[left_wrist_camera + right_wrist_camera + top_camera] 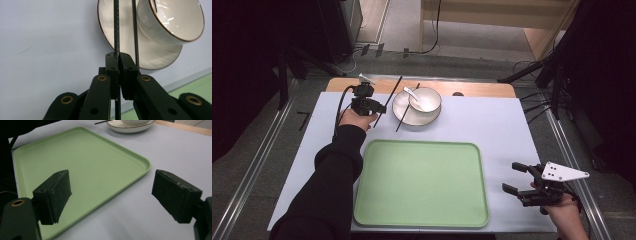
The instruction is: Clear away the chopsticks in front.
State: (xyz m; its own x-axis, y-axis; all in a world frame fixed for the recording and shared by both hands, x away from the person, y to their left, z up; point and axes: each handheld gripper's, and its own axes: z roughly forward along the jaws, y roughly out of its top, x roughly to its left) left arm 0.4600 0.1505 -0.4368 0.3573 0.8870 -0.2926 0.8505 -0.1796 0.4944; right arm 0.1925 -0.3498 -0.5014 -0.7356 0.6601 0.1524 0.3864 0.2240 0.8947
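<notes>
The left gripper point(117, 65) pinches one thin black chopstick point(116, 30) at the white plate's point(404, 111) nine o'clock; its twin point(407, 107) lies against the rim. The grip looks narrow, so the stick could pivot or slip. The right gripper point(514, 177) waits wide open at the green plastic tray's point(422, 182) three o'clock.

Bare green tray point(422, 185) across the mat's near middle. Open mat along the right edge and far right corner. Far middle blocked: plate point(404, 114), bowl point(429, 95), spoon point(414, 95), chopstick point(407, 107).
</notes>
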